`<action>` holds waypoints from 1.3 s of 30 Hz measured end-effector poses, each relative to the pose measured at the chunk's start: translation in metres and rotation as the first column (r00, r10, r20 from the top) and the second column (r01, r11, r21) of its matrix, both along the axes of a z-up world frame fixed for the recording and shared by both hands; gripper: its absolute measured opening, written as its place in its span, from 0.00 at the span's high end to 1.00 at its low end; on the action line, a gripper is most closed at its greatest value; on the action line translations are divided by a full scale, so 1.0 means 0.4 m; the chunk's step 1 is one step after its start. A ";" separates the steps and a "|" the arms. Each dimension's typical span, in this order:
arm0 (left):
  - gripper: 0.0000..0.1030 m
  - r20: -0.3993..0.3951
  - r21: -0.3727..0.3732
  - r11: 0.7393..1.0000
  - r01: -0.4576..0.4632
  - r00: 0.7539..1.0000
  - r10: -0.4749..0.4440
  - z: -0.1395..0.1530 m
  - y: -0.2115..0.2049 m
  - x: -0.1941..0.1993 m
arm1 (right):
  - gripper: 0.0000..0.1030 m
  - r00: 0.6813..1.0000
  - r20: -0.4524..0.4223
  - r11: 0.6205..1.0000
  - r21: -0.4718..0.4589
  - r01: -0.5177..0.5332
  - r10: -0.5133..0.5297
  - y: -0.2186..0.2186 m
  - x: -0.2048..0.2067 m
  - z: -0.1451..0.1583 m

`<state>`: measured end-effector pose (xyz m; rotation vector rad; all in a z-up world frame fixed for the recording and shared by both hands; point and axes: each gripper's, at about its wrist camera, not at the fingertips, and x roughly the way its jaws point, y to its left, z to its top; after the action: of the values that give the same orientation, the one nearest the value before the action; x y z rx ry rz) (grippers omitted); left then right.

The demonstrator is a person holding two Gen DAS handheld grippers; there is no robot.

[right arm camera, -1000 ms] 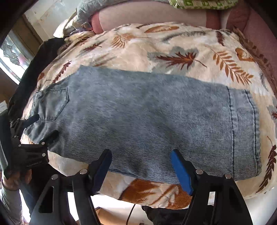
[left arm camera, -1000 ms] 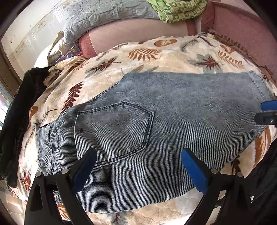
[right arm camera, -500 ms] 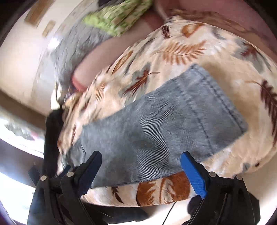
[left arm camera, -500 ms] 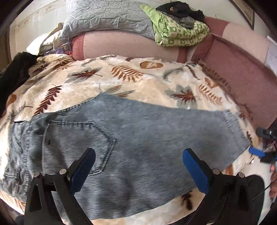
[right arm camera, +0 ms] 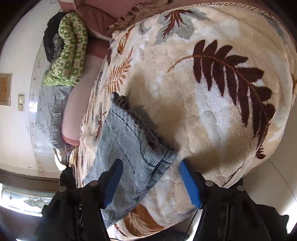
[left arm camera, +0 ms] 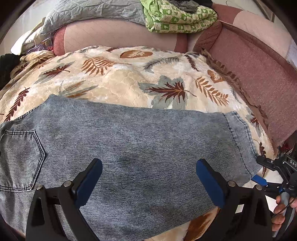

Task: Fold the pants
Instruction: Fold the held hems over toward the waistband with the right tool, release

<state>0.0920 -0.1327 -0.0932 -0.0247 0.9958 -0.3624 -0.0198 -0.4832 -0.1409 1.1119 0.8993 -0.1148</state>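
Observation:
Blue-grey jeans (left arm camera: 139,133) lie folded lengthwise across a leaf-patterned blanket (left arm camera: 130,83), with the back pocket (left arm camera: 20,157) at the left and the hem (left arm camera: 239,140) at the right. My left gripper (left arm camera: 148,166) hovers open above the middle of the leg, nothing between its pads. My right gripper (right arm camera: 151,165) is rolled on its side at the hem end. Its jaws are closing around the near hem corner (right arm camera: 157,157), and the pads do not press on it. It also shows at the right edge of the left wrist view as the right gripper (left arm camera: 259,171).
A pink padded headboard (left arm camera: 118,35) runs along the far side, with a green patterned quilt (left arm camera: 176,16) and a grey quilt (left arm camera: 89,9) on it. A dark garment (left arm camera: 5,66) lies far left. A person's hand (left arm camera: 280,209) holds the right gripper's handle. The bed edge drops off near me.
My left gripper slid along the jeans toward the hem, so the pocket moved left in view. My right gripper rolled sideways, dropped to the hem corner and narrowed its jaws.

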 end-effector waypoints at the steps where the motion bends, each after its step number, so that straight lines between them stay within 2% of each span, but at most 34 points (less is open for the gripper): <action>1: 0.02 -0.012 0.017 1.000 0.001 1.000 -0.001 -0.013 -0.005 0.004 | 0.36 1.000 0.000 1.000 -0.009 -0.004 0.004 0.000 0.003 0.003; 3: 0.02 -0.034 0.059 0.998 0.010 0.999 -0.008 -0.042 -0.016 0.009 | 0.50 1.000 -0.018 1.000 -0.030 -0.009 0.008 -0.004 0.013 0.005; 5: 0.02 -0.019 0.115 0.993 0.022 1.000 -0.020 -0.060 -0.028 0.000 | 0.58 0.999 -0.039 0.999 -0.031 -0.011 0.009 -0.014 0.022 0.001; 8: 0.02 0.020 0.194 0.980 0.043 0.999 -0.047 -0.071 -0.052 -0.017 | 0.60 0.998 -0.060 0.999 -0.028 -0.016 0.015 -0.021 0.029 -0.011; 11: 0.02 0.022 0.183 0.983 0.030 0.999 -0.034 -0.071 -0.047 -0.014 | 0.60 0.998 -0.066 1.000 -0.023 -0.007 0.006 -0.024 0.030 -0.016; 15: 0.00 0.024 0.252 0.967 0.039 0.999 -0.047 -0.074 -0.070 -0.011 | 0.72 0.997 -0.064 0.993 -0.107 -0.048 0.041 -0.009 0.033 0.010; 20: 0.00 0.023 0.340 0.937 0.078 0.996 -0.092 -0.057 -0.101 -0.007 | 0.75 0.996 -0.044 0.964 -0.252 -0.088 0.080 0.040 0.046 0.099; 23: 0.01 0.025 0.281 0.956 0.085 0.995 -0.096 -0.028 -0.071 -0.008 | 0.75 0.991 -0.032 0.919 -0.370 -0.132 0.130 0.096 0.066 0.180; 26: 0.01 0.054 0.174 0.985 0.018 0.998 -0.028 0.020 0.018 -0.012 | 0.77 0.979 -0.013 0.852 -0.492 -0.182 0.202 0.183 0.089 0.261; 29: 0.01 0.078 0.096 0.992 -0.079 0.994 0.072 0.055 0.140 -0.021 | 0.81 0.952 0.005 0.771 -0.588 -0.245 0.306 0.313 0.120 0.321; 31: 0.01 0.085 0.062 0.987 -0.146 0.986 0.141 0.067 0.227 -0.028 | 0.82 0.924 0.009 0.716 -0.634 -0.291 0.383 0.416 0.139 0.337; 34: 0.01 0.093 0.030 0.970 -0.243 0.967 0.239 0.074 0.355 -0.042 | 0.82 0.864 0.000 0.637 -0.675 -0.371 0.503 0.584 0.160 0.325; 37: 0.01 0.093 0.017 0.946 -0.325 0.942 0.322 0.071 0.457 -0.058 | 0.82 0.793 -0.023 0.563 -0.692 -0.453 0.609 0.743 0.169 0.278; 39: 0.01 0.090 0.017 0.935 -0.354 0.932 0.351 0.065 0.502 -0.066 | 0.82 0.749 -0.045 0.528 -0.681 -0.507 0.661 0.823 0.171 0.224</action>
<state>0.0655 0.0679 -0.0673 -0.1561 0.8911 -0.0163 0.0485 -0.1538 -0.0511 0.0936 0.8870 0.2484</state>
